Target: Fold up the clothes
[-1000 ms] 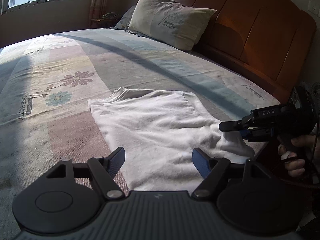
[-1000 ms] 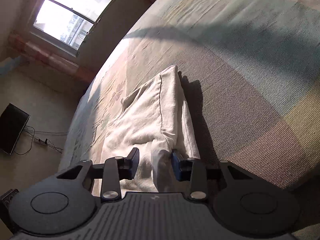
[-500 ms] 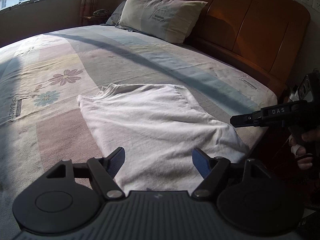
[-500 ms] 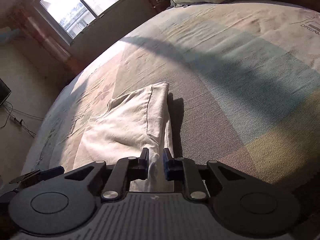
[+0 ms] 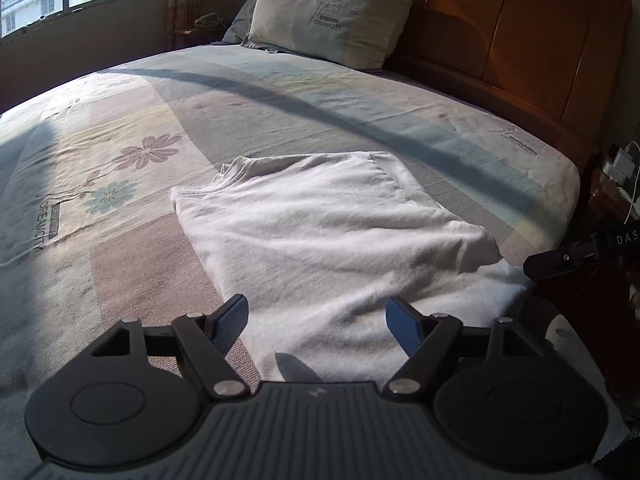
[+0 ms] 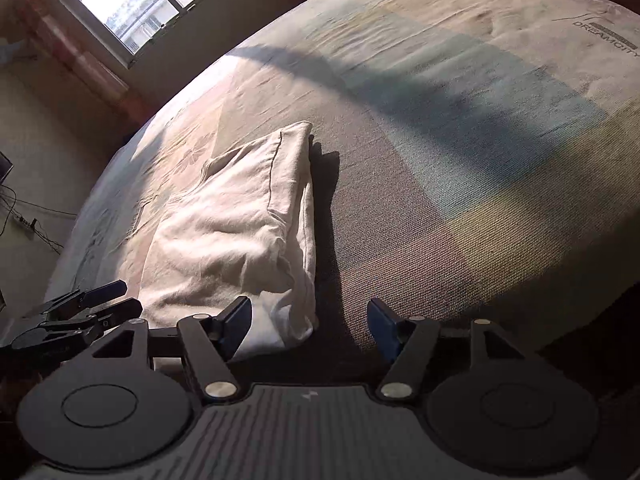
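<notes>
1. Your left claw (image 5: 318, 320) points down and forward over the near edge of the folded white garment (image 5: 332, 236), which lies flat on the bed (image 5: 120, 120) close to its near-right corner.
2. Your right claw (image 6: 310, 322) tilts down at the garment's near end, looking along its folded edge from the bed's side.
3. The left claw is spread wide; its blue pads (image 5: 404, 322) stand above the cloth with nothing pinched, and you cannot tell whether the tips brush the fabric.
4. The right claw's jaws are opening. The garment's near corner lies between them, just beside the left-hand pad (the pads do not press on it), and the other pad stands over bare bed sheet.
5. Each claw shows in the other's view: the right one as a dark finger cut off at the right edge of the left wrist view, the left one as 2 black fingers at the lower left of the right wrist view.
6. A pillow (image 5: 336, 16) leans against the wooden headboard (image 5: 520, 32), well apart from the garment.
7. The garment's near hem is hidden behind both claw bodies, and the hands that hold them cannot be made out.
</notes>
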Tool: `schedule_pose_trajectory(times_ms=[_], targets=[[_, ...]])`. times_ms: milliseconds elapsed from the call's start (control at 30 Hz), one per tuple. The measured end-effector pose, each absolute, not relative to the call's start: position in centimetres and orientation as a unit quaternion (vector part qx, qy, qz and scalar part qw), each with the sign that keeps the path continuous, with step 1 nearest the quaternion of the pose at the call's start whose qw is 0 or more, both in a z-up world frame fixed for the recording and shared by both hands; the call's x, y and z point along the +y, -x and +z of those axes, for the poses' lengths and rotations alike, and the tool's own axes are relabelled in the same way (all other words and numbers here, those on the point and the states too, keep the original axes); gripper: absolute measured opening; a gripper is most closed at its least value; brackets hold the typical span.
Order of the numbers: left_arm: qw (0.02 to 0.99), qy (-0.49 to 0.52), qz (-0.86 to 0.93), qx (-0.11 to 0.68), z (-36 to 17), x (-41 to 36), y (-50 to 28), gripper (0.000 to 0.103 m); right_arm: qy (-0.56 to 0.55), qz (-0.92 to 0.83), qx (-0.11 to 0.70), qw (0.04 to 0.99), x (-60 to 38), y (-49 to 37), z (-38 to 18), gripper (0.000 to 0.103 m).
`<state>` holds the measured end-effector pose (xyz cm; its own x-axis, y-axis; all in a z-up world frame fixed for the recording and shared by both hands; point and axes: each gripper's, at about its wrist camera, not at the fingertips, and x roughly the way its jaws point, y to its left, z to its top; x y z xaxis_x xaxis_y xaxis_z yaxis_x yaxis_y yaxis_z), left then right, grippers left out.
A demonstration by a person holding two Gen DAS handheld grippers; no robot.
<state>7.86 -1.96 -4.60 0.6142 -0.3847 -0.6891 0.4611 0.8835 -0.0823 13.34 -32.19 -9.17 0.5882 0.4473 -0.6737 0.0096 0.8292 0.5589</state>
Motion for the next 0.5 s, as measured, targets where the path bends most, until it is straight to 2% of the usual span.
schedule_pose_trajectory(times_ms=[33,67,100,133,233,300,433,500], targets=[[0.896,-0.046,-0.238,0.373,-4.6,-2.0,-7.7,0.077,-0.262,0.131,0.438,0.850,-31.8,-13.1,-9.5,0.068],[0.895,-0.043,-0.240,0.374,-4.7,-2.0,-7.6,0.077,-0.257,0.130,0.439,0.851,-31.4,-13.0,-9.6,0.056],[0.894,-0.043,-0.242,0.373,-4.6,-2.1,-7.4,0.077,-0.249,0.125,0.437,0.855,-31.1,-13.1,-9.6,0.030],[0.894,-0.045,-0.246,0.372,-4.5,-2.2,-7.2,0.077,-0.246,0.122,0.432,0.859,-31.0,-13.2,-9.4,0.019],[0.892,-0.051,-0.258,0.368,-4.4,-2.5,-6.7,0.077,-0.251,0.125,0.406,0.870,-31.3,-13.5,-8.4,0.016],[0.887,-0.047,-0.264,0.375,-4.8,-2.7,-6.7,0.077,-0.249,0.120,0.391,0.878,-31.6,-13.8,-7.7,0.007],[0.882,-0.054,-0.255,0.393,-5.8,-2.8,-6.3,0.077,-0.250,0.100,0.412,0.870,-32.7,-14.0,-8.9,0.008],[0.881,-0.053,-0.260,0.392,-5.8,-2.7,-6.0,0.077,-0.263,0.099,0.421,0.863,-33.2,-13.5,-9.6,0.013]])
